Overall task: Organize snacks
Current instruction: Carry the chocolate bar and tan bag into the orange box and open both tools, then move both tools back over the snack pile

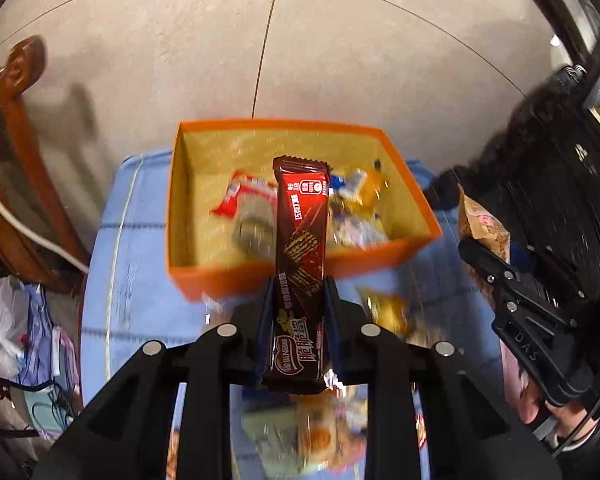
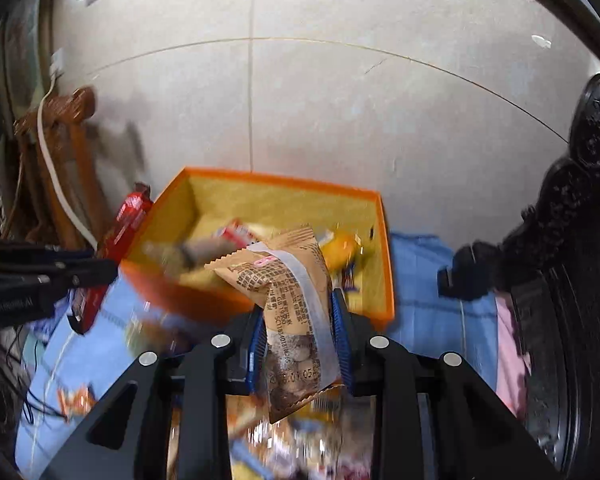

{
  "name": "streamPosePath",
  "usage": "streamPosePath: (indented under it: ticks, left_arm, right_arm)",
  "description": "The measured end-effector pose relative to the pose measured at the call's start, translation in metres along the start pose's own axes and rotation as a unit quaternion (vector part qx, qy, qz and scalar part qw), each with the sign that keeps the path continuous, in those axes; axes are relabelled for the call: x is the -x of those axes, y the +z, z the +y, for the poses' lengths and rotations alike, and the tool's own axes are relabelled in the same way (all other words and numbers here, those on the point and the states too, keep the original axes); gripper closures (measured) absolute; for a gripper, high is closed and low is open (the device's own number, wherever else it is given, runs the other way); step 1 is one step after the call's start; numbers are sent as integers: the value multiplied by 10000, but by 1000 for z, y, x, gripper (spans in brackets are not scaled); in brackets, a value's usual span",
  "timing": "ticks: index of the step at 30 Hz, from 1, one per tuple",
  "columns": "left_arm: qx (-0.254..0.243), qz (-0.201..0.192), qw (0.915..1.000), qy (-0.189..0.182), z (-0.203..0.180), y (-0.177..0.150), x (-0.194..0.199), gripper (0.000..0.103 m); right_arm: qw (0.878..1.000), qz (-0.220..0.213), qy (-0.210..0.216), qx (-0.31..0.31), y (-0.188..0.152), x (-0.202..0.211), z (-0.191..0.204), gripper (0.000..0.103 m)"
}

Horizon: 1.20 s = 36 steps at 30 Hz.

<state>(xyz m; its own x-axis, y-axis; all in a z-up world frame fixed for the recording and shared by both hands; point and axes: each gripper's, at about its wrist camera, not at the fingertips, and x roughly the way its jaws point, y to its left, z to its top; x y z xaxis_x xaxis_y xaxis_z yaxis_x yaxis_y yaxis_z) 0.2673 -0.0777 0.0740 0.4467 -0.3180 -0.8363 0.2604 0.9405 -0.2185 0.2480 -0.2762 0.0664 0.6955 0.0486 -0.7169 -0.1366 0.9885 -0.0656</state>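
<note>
An orange box [image 1: 292, 280] with a yellow inside stands on a blue cloth and holds several wrapped snacks. My left gripper [image 1: 298, 300] is shut on a long dark red wafer bar [image 1: 302, 248], which sticks out over the box's near wall. In the right wrist view my right gripper [image 2: 298, 320] is shut on a tan paper-look snack packet [image 2: 288, 280], held just before the orange box [image 2: 256, 182]. The right gripper [image 1: 500, 276] with its tan packet [image 1: 482, 224] shows at the right of the left view. The left gripper's wafer bar [image 2: 118, 236] appears at the left of the right view.
Loose snacks [image 1: 384, 308] lie blurred on the blue cloth [image 1: 140, 248] in front of the box. A carved wooden chair [image 1: 16, 128] and a white cable stand at the left. Dark ornate furniture [image 2: 572, 240] is at the right. Pale floor tiles lie beyond.
</note>
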Motion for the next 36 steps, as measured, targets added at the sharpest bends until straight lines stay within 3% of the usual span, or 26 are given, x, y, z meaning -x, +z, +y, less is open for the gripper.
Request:
streamPosePath:
  ticks: [8, 10, 11, 12, 14, 22, 29, 36]
  left_arm:
    - [348, 318, 9988, 95, 14, 43, -54, 79]
    - [455, 396, 9980, 183, 17, 45, -62, 55]
    - [555, 354, 9974, 279, 19, 44, -63, 21]
    - [618, 238, 9971, 378, 21, 43, -60, 5]
    - [690, -76, 9967, 414, 24, 38, -50, 5]
    - [500, 268, 9978, 333, 27, 2, -33, 5]
    - [224, 524, 9969, 545, 47, -76, 6, 5]
    - [108, 1003, 9906, 923, 67, -161, 15, 5]
  right_arm:
    - [9992, 193, 144, -312, 36, -71, -7, 72]
    - [9989, 311, -16, -341, 35, -85, -6, 69]
    - [9989, 291, -151, -344, 34, -87, -6, 55]
    - [9987, 247, -299, -339, 32, -87, -6, 43]
    - [9989, 110, -291, -356, 27, -80, -7, 41]
    - [9973, 117, 412, -601, -23, -26, -12, 39]
    - [9924, 243, 1079, -542, -108, 39, 0, 32]
    - [9867, 867, 1242, -590, -184, 68, 23, 29]
